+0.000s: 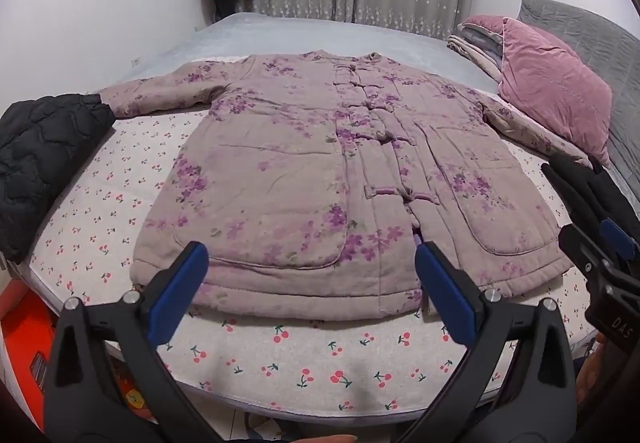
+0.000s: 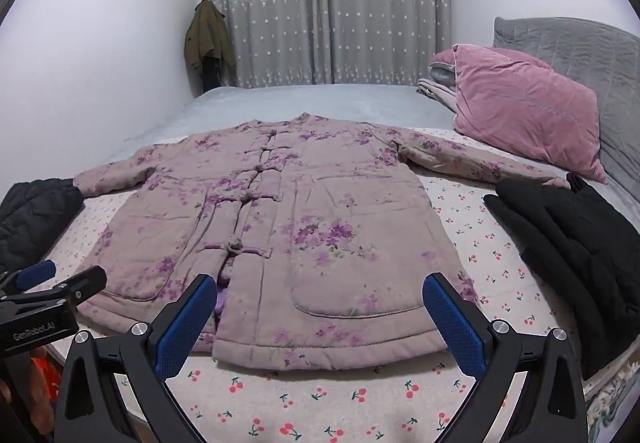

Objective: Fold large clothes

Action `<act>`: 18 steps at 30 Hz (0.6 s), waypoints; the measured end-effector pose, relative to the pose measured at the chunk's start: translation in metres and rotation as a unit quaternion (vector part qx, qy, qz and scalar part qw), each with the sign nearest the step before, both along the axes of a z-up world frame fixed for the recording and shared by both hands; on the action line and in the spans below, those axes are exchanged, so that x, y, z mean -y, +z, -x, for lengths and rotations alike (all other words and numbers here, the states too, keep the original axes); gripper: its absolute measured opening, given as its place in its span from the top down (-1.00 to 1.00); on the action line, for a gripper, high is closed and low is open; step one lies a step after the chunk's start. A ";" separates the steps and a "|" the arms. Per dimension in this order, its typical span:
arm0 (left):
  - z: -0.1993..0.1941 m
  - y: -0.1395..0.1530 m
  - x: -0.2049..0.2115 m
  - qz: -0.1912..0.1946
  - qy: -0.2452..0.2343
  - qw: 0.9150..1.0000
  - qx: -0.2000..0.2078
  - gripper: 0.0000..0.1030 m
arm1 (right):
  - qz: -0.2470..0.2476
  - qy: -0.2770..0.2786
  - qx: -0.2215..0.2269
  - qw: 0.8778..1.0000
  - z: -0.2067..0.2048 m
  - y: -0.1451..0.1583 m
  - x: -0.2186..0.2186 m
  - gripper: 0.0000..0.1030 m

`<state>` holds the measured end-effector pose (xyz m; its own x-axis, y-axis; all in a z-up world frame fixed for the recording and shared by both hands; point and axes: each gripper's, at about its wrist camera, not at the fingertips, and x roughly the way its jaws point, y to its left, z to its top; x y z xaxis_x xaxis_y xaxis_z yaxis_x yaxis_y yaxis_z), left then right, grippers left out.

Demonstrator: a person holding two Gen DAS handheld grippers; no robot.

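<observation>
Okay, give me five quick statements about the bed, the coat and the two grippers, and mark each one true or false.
1. The floral coat lies spread flat with its front facing up. True.
2. The coat is already folded in half. False: both sleeves are stretched out sideways and nothing is folded over.
3. The left gripper is clamped on the hem. False: it is wide open and holds nothing; the hem shows between its fingers.
4. The right gripper is open and empty. True.
5. The pink pillow rests on top of the coat's chest. False: it sits at the head of the bed, beside the end of one sleeve.
</observation>
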<state>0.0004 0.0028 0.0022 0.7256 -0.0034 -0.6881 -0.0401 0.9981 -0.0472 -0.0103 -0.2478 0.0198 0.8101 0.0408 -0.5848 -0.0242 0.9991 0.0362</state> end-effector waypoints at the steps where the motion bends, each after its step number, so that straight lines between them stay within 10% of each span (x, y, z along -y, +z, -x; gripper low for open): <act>1: 0.000 0.001 -0.001 0.001 0.000 1.000 0.002 -1.00 | 0.001 -0.001 0.001 1.000 0.001 0.000 0.000 -1.00; 18: -0.009 -0.006 0.004 -0.002 0.004 0.999 -0.036 -1.00 | 0.015 -0.019 0.006 1.000 0.000 -0.002 0.006 -1.00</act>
